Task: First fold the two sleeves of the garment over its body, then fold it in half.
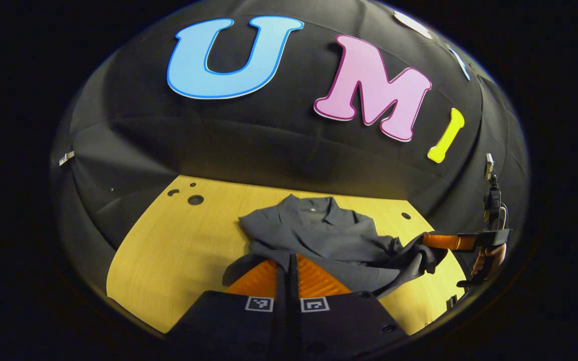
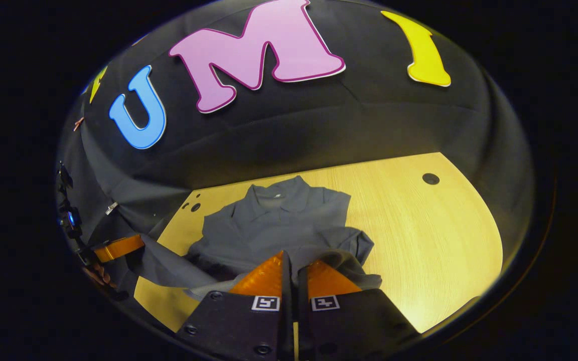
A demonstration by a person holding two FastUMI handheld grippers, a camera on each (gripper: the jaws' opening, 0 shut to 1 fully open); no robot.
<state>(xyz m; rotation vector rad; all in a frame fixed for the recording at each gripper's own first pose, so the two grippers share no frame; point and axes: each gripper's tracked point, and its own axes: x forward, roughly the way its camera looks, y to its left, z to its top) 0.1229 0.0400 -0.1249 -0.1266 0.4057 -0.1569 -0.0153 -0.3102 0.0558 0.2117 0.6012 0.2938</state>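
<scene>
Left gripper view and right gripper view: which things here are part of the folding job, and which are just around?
In the job:
- dark grey collared fabric garment
- left hand-held gripper, shut on its hem
- right hand-held gripper, shut on its hem

Just around:
- yellow wooden table with round holes
- black cloth booth wall

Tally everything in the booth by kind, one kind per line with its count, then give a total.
Garments: 1, the grey shirt
Grippers: 2, the left gripper and the right gripper
Tables: 1, the wooden table
Total: 4
</scene>
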